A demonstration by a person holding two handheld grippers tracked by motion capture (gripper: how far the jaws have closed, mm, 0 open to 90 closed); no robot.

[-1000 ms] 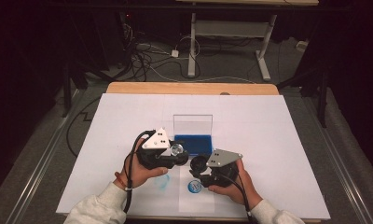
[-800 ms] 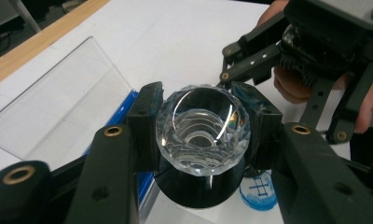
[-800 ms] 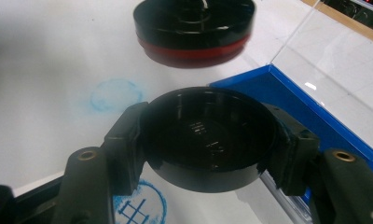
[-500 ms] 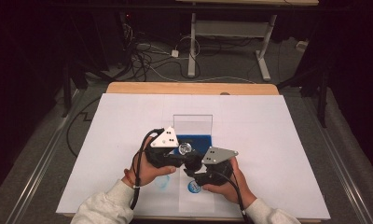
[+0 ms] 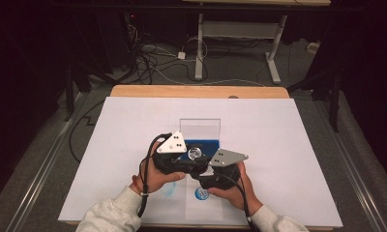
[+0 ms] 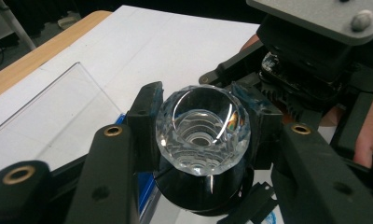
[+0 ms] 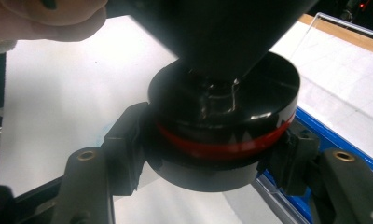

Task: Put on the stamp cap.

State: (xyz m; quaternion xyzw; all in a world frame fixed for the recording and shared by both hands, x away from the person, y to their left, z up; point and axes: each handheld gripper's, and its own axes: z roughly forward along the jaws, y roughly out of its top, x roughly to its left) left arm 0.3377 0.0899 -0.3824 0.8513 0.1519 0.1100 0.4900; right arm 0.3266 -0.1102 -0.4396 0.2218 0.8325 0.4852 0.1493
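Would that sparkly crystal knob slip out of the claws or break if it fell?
The faceted crystal knob looks smooth and glossy, so it may slip between the left claw pads. It looks like glass, so a drop could probably chip it. Its rounded shape would likely roll on the table.

Two hand-held grippers meet just in front of a clear box with a blue base [image 5: 203, 137] on the white-covered worktop [image 5: 288, 140]; the left gripper [image 5: 182, 157] and right gripper [image 5: 213, 169] flank a faceted glass knob [image 5: 194, 154] near the box's front edge
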